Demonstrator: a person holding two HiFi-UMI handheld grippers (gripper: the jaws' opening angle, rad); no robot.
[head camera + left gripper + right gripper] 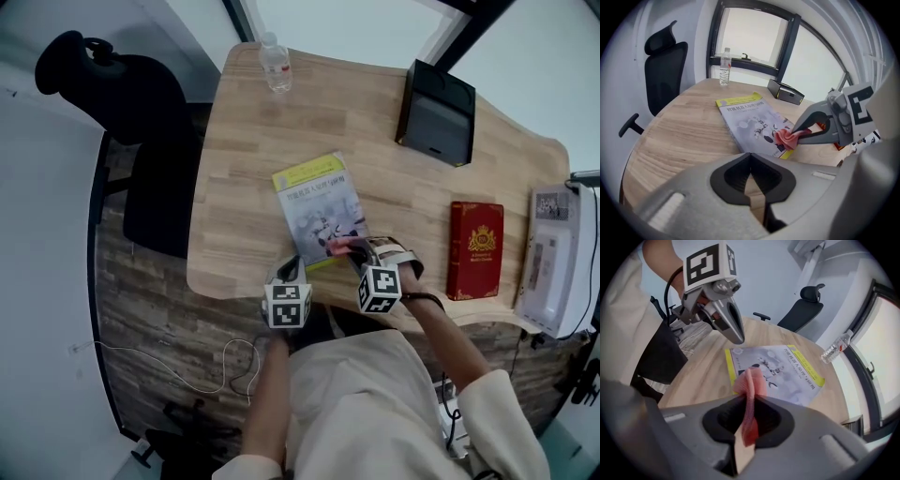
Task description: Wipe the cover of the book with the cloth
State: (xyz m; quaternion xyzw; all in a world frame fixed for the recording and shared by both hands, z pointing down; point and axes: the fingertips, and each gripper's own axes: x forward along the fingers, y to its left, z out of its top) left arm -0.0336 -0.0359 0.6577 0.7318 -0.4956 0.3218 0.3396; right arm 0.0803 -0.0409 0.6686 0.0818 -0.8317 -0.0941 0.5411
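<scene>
Two fingers (pixel 813 113) of the right gripper (pixel 747 423) pinched the cloth (pixel 749 384) on the book (pixel 317 206) by the table's (pixel 242 169) near edge; the left gripper's (pixel 750 181) pressed together.

book (pixel 319 208) cover: title print too small to read | red book (pixel 476 249): gold crest, no legible words

book (pixel 317 208) title illegible, cloth (pixel 749 385) partly hidden
</scene>
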